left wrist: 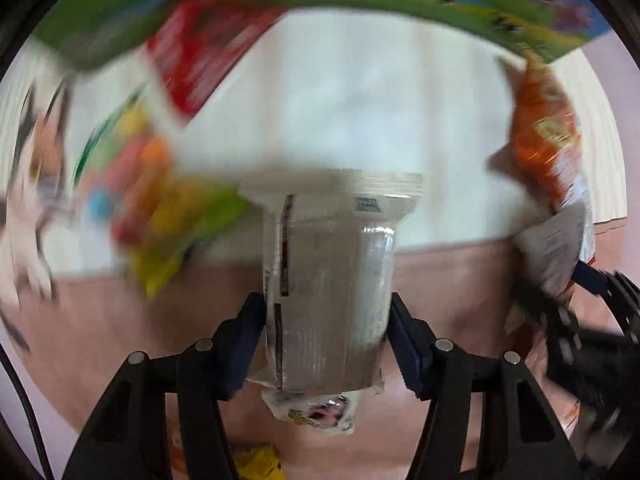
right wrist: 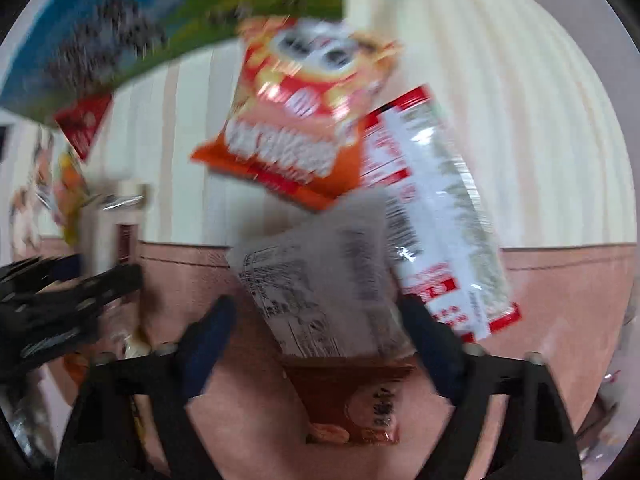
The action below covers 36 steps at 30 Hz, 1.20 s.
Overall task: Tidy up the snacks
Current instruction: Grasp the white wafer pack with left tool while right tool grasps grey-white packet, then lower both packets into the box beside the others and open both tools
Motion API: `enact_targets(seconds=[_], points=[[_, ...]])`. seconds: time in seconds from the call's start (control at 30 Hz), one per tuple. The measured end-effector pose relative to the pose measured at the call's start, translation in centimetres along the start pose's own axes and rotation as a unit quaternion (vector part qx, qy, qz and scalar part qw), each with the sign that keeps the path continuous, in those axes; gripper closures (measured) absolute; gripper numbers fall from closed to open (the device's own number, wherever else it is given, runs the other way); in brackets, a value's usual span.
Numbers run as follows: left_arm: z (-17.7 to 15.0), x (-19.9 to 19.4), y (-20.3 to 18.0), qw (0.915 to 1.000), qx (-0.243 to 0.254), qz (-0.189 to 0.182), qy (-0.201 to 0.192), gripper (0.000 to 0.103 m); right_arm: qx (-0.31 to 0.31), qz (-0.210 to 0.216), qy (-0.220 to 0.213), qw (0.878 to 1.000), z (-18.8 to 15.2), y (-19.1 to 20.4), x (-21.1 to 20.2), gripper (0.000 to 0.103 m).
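Risk, as judged: slip of silver packet [left wrist: 328,280] from left gripper [left wrist: 326,344] under fast motion, given heavy blur and slick foil; likewise grey packet [right wrist: 324,288], seemingly only nipped near its lower end. Left fingers partly closed, clamped on silver packet's sides, held above pink cloth [left wrist: 440,280]. Right gripper [right wrist: 320,336] fairly wide, pinching grey packet. Orange bag [right wrist: 304,120] and red-and-white packet [right wrist: 440,220] on cream surface [right wrist: 520,120] beyond.
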State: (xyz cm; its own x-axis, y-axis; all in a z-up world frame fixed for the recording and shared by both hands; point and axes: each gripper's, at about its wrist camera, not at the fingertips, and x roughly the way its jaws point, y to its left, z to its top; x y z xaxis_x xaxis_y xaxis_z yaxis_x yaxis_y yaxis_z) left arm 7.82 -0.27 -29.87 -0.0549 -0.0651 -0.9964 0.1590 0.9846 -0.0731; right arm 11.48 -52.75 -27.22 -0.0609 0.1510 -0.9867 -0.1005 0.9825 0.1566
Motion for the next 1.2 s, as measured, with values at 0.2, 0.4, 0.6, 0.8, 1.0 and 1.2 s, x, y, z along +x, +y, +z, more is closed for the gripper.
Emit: enact_targets(seconds=[0.2, 0.4, 0.6, 0.8, 1.0, 1.2], points=[[-1.5, 2.3, 1.4, 0.9992, -0.027, -0.02, 0.023, 0.043, 0.095, 0.087, 0.031, 0.991, -0.3, 0.0, 1.0, 0.041], [-2.4, 2.3, 2.4, 0.9989, -0.03, -0.034, 0.008, 0.044, 0.131, 0.116, 0.05, 0.983, -0.6, 0.5, 2.3, 0.036], [-4.3, -0.3, 3.1, 0.9987, -0.022, -0.029, -0.035, 0.045, 0.101, 0.057, 0.015, 0.993, -1.8, 2.0, 2.0, 0.049], [-7.1, -4.9, 2.3, 0.9962, -0.005, -0.04, -0.078, 0.045, 0.097, 0.072, -0.012, 0.993, -4.2, -0.3, -1.3, 0.052], [-8.1, -10.3, 2.3, 0.9897, 0.01, -0.077, -0.121, 0.046, 0.092, 0.108, -0.044, 0.989, -4.6, -2.4, -6.3, 0.052], [-4.7, -19.8, 2.9, 0.9723, 0.007, -0.117, -0.202, 0.046, 0.077, 0.147, -0.096, 0.981, -1.1, -3.0, -15.7, 0.052]])
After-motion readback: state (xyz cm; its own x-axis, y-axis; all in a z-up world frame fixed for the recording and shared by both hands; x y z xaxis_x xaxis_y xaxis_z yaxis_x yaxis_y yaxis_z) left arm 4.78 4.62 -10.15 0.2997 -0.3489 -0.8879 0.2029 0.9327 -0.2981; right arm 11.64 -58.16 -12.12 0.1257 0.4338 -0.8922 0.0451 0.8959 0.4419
